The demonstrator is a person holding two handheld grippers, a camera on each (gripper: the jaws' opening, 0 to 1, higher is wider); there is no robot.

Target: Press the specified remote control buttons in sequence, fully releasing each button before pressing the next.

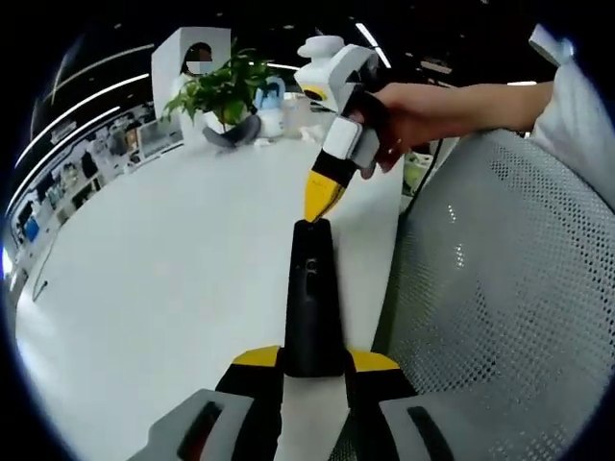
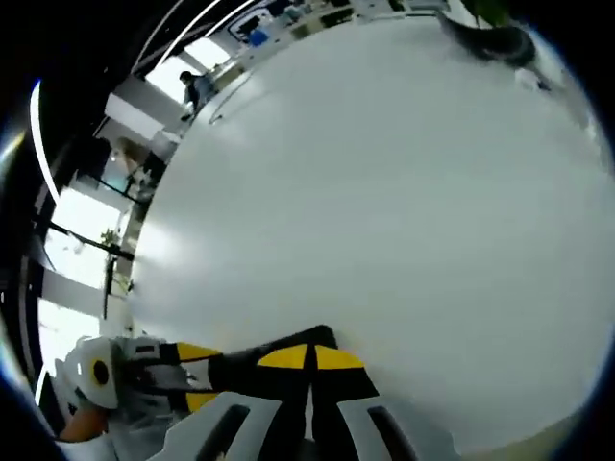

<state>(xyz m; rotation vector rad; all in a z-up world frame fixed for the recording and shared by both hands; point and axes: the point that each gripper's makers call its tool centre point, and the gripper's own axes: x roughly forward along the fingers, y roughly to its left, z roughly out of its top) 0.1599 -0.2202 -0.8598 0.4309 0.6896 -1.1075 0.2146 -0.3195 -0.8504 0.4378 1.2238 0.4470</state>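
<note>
A black remote control (image 1: 309,288) stands out lengthwise from my left gripper (image 1: 314,360), whose yellow-tipped jaws are shut on its near end above the white table (image 1: 163,259). My right gripper (image 1: 323,197), held by a hand (image 1: 432,110), comes down from the upper right. Its jaws are shut with nothing between them, and their yellow tips touch the remote's far end. In the right gripper view, the right gripper (image 2: 312,360) points down at the remote (image 2: 240,363), with the left gripper (image 2: 192,375) at the lower left.
A grey mesh chair back (image 1: 509,288) stands close on the right, beside the table edge. A potted plant (image 1: 226,86) and small white items sit at the table's far end. A broad white tabletop (image 2: 384,192) spreads beyond the remote.
</note>
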